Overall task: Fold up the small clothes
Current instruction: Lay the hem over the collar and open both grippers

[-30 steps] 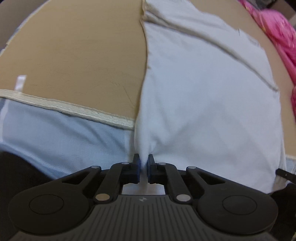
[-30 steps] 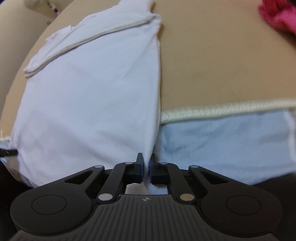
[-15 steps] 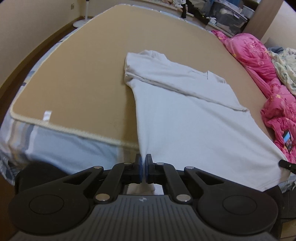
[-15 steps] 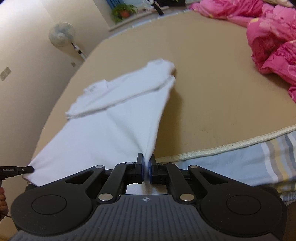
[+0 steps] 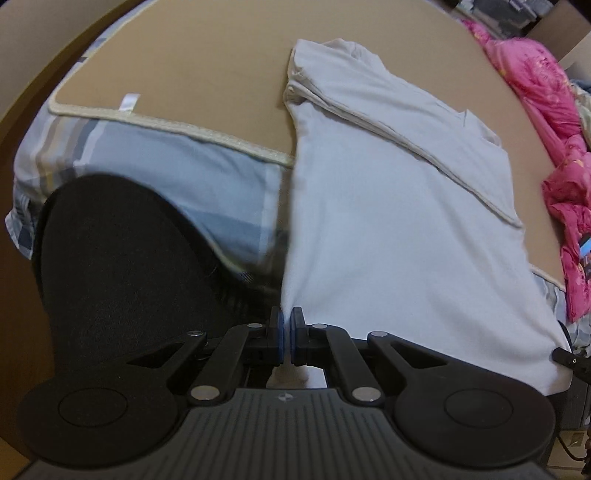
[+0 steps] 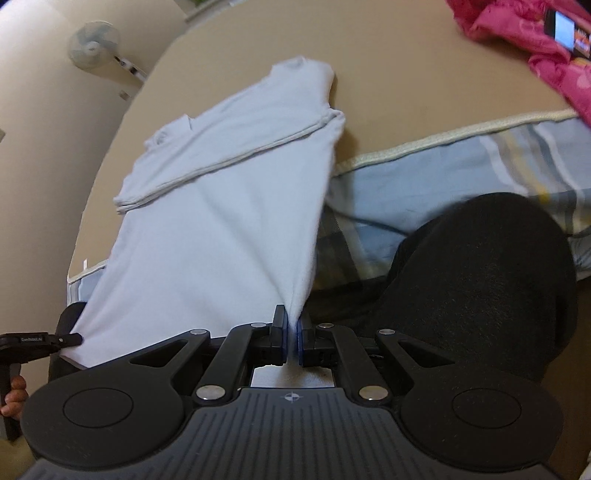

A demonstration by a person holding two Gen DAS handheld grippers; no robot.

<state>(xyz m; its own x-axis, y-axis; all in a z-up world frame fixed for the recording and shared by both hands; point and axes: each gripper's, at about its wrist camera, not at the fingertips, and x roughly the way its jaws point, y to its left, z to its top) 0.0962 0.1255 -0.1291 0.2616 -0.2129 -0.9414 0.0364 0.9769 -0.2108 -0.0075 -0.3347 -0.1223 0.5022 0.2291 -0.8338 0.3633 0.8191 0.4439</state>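
A white T-shirt point(image 5: 399, 206) lies on the tan bed mat point(image 5: 192, 74), its top part folded over, its lower part pulled taut off the bed's front edge. My left gripper point(image 5: 287, 325) is shut on the shirt's left hem corner. My right gripper point(image 6: 293, 325) is shut on the right hem corner of the shirt point(image 6: 229, 206). The right gripper's tip also shows at the left wrist view's right edge point(image 5: 563, 356), and the left gripper shows at the right wrist view's left edge point(image 6: 55, 339). Both corners are held out in front of the bed.
A pink quilt point(image 5: 546, 96) is heaped along the bed's right side, with a phone point(image 6: 567, 31) on it. The striped blue sheet point(image 5: 177, 162) hangs over the mattress edge. My dark-clothed knees point(image 5: 122, 258) point(image 6: 480, 280) are below. A fan point(image 6: 94, 46) stands by the wall.
Both grippers have pulled the hem back and down toward me, dragging the shirt further off the bed edge; both stay shut on the corners.
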